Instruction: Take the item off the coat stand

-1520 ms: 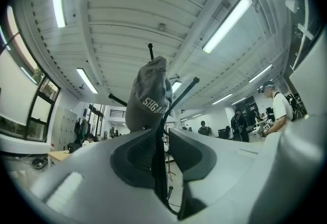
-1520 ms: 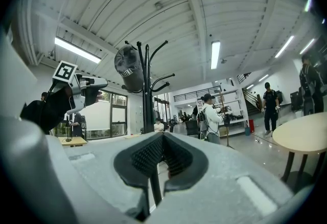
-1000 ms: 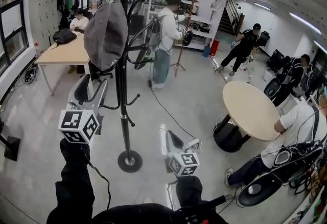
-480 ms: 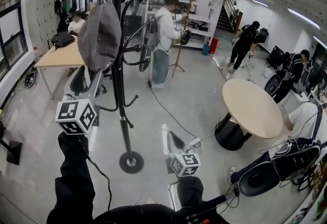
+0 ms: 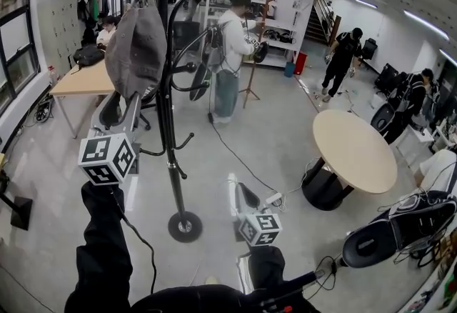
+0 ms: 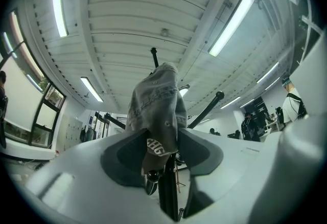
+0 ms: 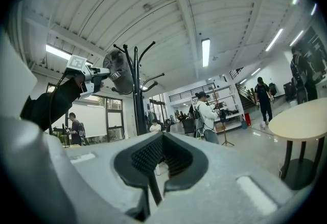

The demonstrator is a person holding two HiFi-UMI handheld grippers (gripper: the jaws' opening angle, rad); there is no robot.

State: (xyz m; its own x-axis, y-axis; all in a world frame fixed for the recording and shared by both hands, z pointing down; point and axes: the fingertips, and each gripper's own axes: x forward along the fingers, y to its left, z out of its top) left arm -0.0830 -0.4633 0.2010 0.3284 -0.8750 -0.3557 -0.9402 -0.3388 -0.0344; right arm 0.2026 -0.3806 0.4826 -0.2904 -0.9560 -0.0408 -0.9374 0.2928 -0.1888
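Now, limp grey cap (image 6: 156,100) — left fingers (image 6: 127,159) just closed onto it; right fingers (image 7: 145,159) together.

Coat stand's pole (image 5: 166,90) and curved hooks (image 5: 187,67) crowd the cap (image 5: 136,51) — open floor (image 5: 271,140) rightward.

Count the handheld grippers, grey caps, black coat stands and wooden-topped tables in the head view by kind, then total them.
Grippers: 2, the left gripper, its jaws just closing on the grey cap, and the right gripper
Grey cap: 1
Black coat stand: 1
Tables: 2, the round table and the rectangular table
Total: 6
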